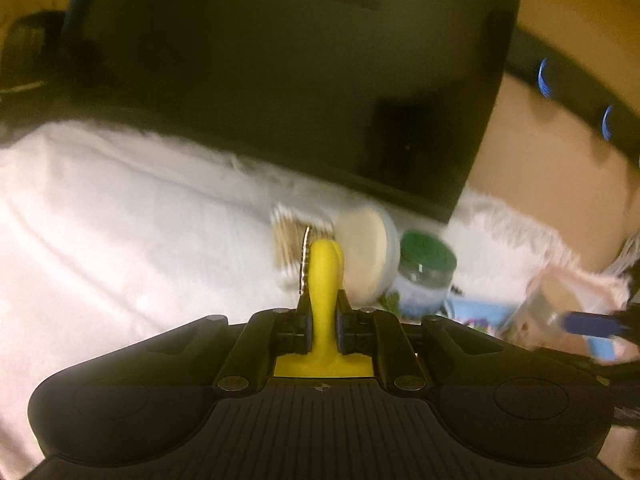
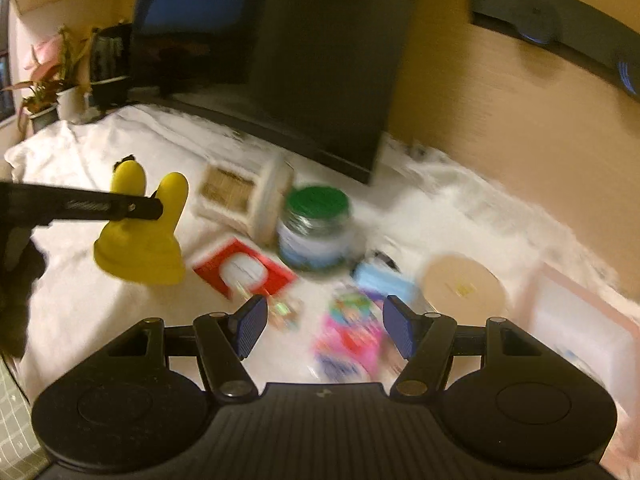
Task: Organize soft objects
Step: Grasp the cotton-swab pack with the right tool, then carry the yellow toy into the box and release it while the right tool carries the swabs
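right wrist: green-lidded jar [image 2: 318,228] beside red packet [image 2: 245,272], cotton-swab box [image 2: 236,196].

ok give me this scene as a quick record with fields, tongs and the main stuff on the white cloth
left tongs: shut on the yellow soft toy, holding it above the white cloth
right tongs: open, nothing between them
green-lidded jar: upright on the cloth, mid-scene
red packet: flat on the cloth, left of the jar
colourful packet: lying just ahead of the right tongs
round beige lid: right of the jar
dark screen: standing behind the cloth
image quality: blurred
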